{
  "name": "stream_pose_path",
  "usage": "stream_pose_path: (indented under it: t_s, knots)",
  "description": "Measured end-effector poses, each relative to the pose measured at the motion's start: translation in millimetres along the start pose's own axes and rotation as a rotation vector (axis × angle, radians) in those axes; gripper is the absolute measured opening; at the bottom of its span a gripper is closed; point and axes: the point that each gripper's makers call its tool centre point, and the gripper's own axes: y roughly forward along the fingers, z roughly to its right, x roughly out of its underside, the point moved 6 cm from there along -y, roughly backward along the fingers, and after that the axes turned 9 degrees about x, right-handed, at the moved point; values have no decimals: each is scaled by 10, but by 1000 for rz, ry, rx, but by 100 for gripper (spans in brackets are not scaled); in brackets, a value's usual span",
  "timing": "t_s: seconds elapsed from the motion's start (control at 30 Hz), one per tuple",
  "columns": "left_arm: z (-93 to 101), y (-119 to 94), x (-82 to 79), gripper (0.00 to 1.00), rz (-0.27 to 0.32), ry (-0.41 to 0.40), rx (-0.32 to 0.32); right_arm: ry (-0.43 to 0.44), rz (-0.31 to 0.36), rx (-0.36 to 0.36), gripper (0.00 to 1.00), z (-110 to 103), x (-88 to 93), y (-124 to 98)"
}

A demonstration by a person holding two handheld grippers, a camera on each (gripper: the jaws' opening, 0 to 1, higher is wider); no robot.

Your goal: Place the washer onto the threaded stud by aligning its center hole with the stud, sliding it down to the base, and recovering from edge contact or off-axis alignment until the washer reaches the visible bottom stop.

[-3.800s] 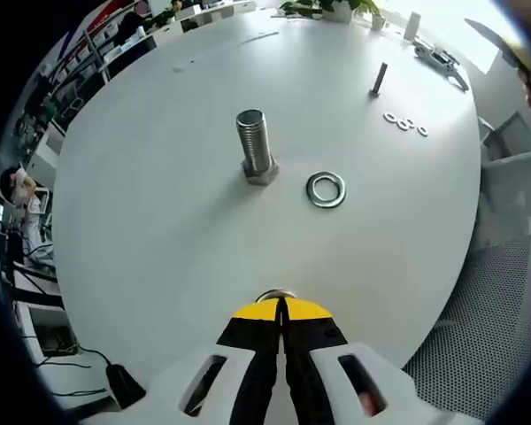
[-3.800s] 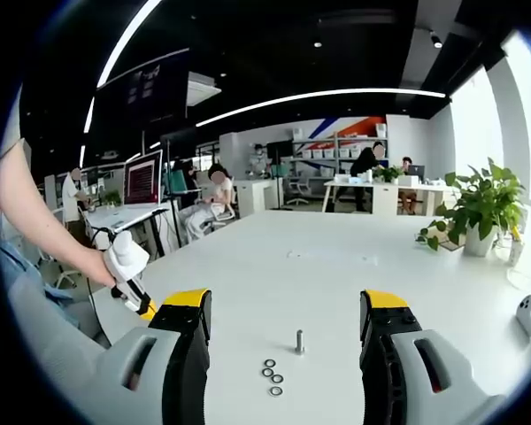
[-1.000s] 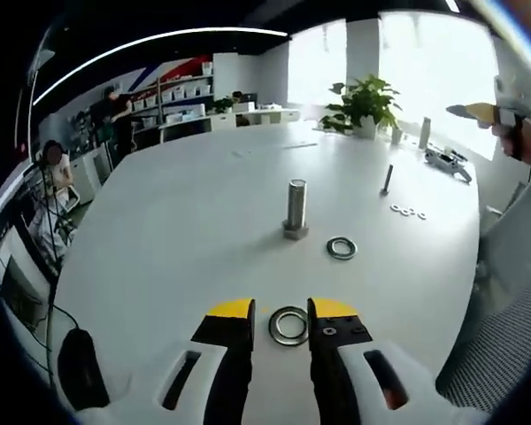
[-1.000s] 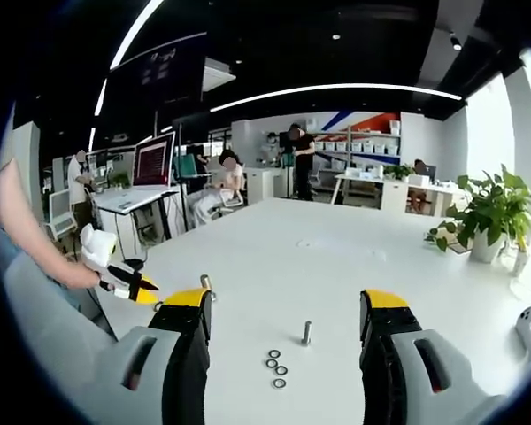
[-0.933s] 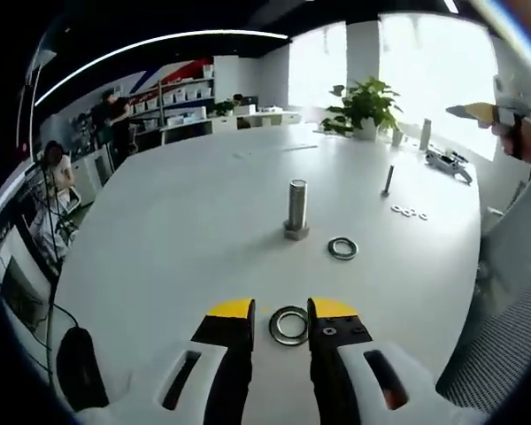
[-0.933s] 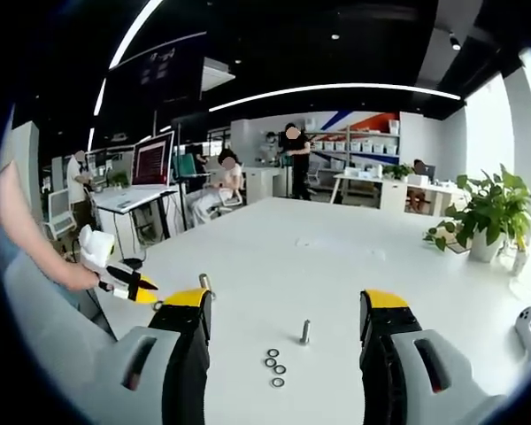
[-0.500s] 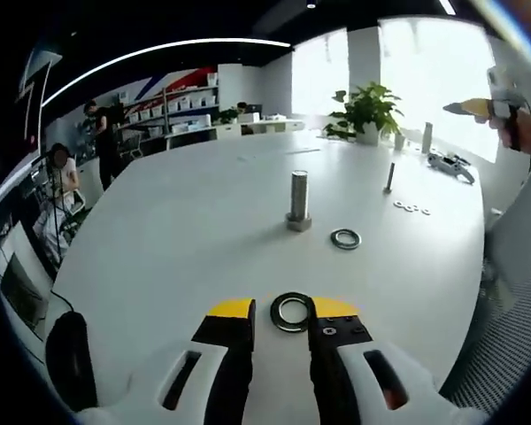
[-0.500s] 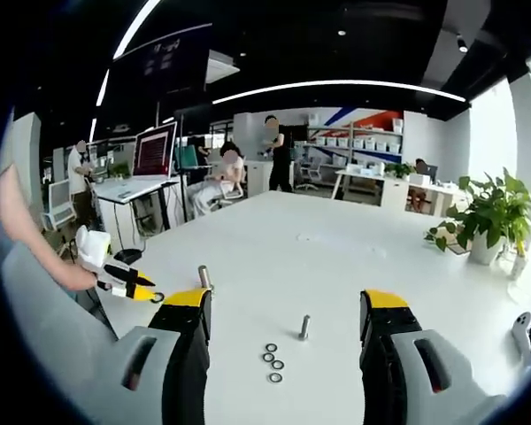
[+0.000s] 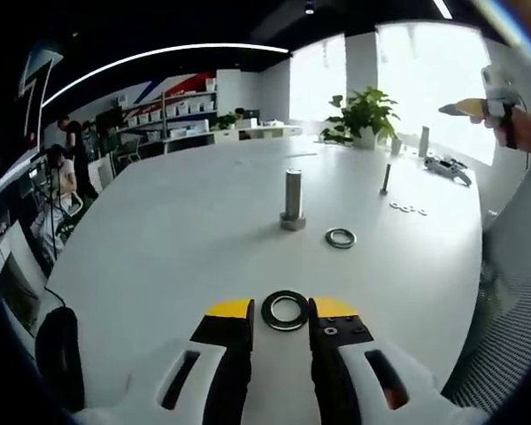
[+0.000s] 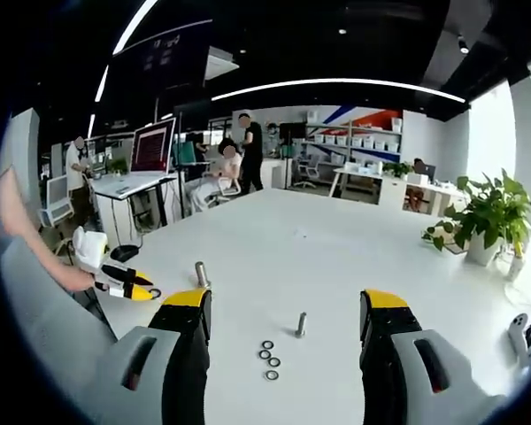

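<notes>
The left gripper hangs above the near edge of the white tabletop, its yellow-tipped jaws set narrowly apart with a washer between the tips; the washer appears pinched by its rim and lies roughly flat, though firm contact on both sides cannot be confirmed. Farther out on the tabletop, the threaded stud stands upright on its hex base, well apart from the held washer. A second washer lies flat just to the right of the stud base, not touching it. Beyond that, a slimmer bolt stands upright with three small washers in a row near it. At the far right of the left gripper view, the right gripper is raised in the person's hand, clear of the tabletop. In the right gripper view, the right gripper has its jaws set wide with nothing between them; the slimmer bolt and small washers lie on the tabletop between the jaws, farther off.
</notes>
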Motion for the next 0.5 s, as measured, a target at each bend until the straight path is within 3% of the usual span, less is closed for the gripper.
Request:
stream_pose_path:
  t_s: [0.37,0.5]
  knots:
    - [-44,56,141,23,23,13,-12,-12,-9,4,70,-4,15,-1]
    - [-26,63,119,22,38,27,-20,-18,-8,5,70,-3,15,-1]
